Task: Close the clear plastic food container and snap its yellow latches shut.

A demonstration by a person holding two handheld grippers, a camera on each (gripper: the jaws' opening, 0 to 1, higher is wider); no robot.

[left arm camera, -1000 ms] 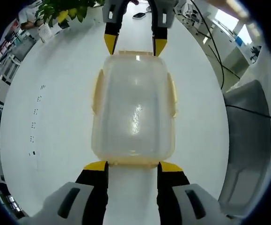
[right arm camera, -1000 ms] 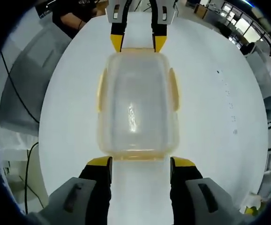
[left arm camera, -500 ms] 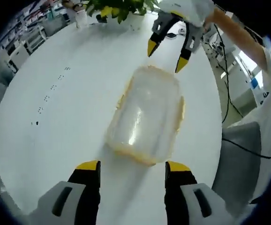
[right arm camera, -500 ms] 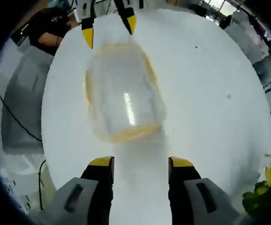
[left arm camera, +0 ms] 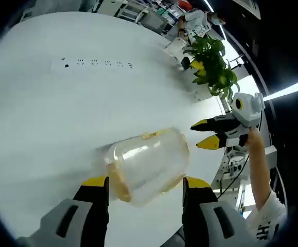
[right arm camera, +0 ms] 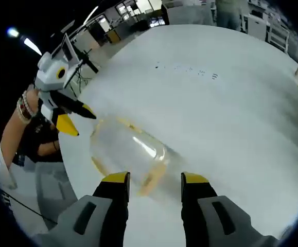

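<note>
On the white table (left arm camera: 46, 113), closed clear container (left arm camera: 146, 164) between both grippers' released, spread jaws.

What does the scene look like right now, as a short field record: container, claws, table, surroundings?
container: clear plastic box with yellow latches, lid on, resting on the table
latch state: cannot tell, too blurred
table: white round table
left claw: open, jaws either side of the box's near end, not gripping
right claw: open, apart from the box, beside its far end
right claw, own view: box just ahead of the tips
surroundings: potted plant at the table's far edge; row of small dark marks on the tabletop
</note>
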